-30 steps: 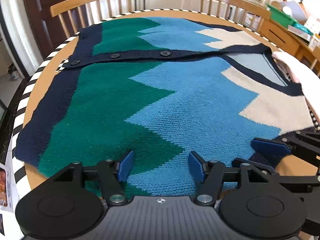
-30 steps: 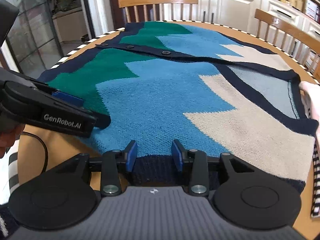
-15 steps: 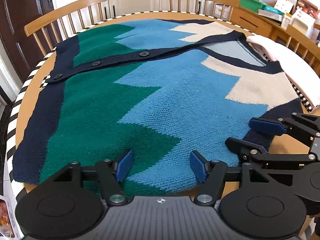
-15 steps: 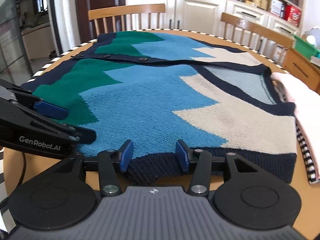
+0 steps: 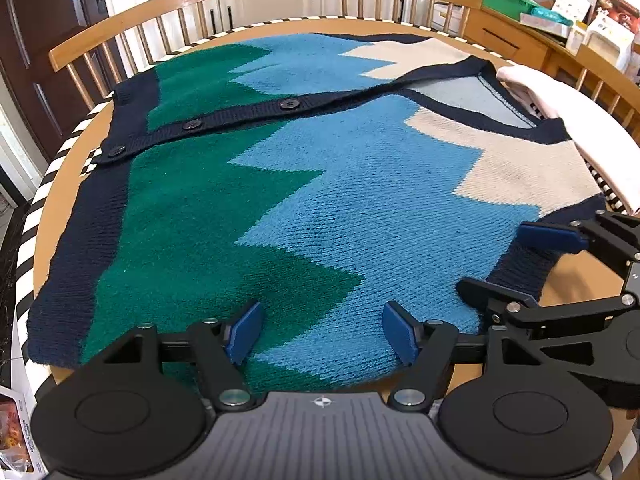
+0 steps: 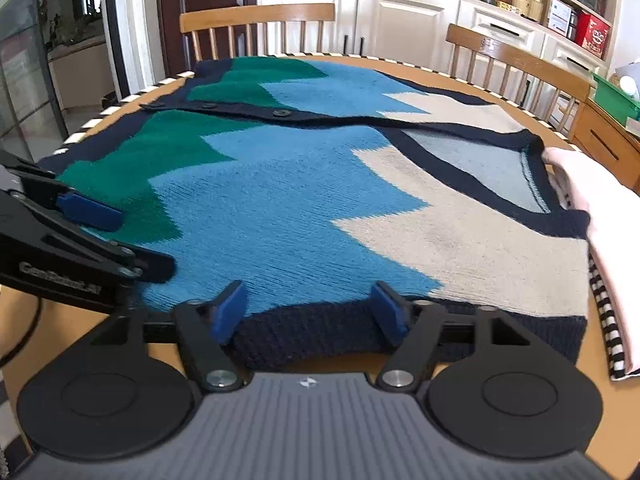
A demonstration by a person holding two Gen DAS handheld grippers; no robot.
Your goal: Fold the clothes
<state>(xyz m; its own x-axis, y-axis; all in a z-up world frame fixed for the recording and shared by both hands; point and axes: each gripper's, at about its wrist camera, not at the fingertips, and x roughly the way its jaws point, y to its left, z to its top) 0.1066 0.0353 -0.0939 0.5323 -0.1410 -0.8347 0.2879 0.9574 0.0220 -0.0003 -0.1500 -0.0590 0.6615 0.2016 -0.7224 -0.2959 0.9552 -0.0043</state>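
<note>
A knitted cardigan in green, blue, cream and navy lies flat and buttoned on a round wooden table. It also shows in the right wrist view. My left gripper is open, its blue pads straddling the near edge of the cardigan at the green and blue part. My right gripper is open over the navy armhole edge. It shows at the right of the left wrist view. The left gripper shows at the left of the right wrist view.
A pale pink garment lies on a striped one at the table's right edge. Wooden chairs ring the far side. White cabinets and cluttered shelves stand behind.
Both grippers have shifted to the right along the cardigan's near edge. The right gripper's jaws have widened. The cardigan has not moved.
</note>
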